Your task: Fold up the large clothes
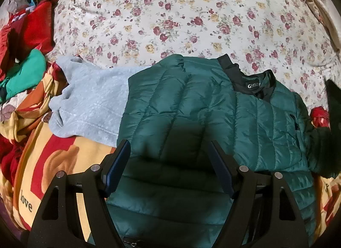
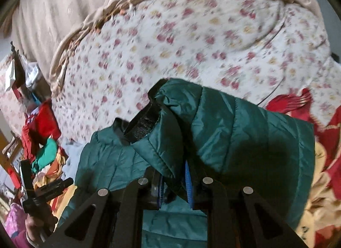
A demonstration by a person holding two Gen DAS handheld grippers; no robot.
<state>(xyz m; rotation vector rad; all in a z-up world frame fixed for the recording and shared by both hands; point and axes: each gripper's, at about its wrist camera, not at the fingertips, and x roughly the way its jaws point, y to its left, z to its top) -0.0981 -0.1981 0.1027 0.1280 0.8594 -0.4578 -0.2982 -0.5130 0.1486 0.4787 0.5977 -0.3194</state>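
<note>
Green jacket [image 1: 191,107] on the bed [image 1: 170,13], one side lifted.
The right gripper [image 2: 174,186] had its fingers clamped on a jacket fold raised over the rest; the left gripper [image 1: 168,167] hung spread above the hem, holding nothing. Only the left view showed the collar pointing up-right and a grey top [image 1: 91,98] alongside.
</note>
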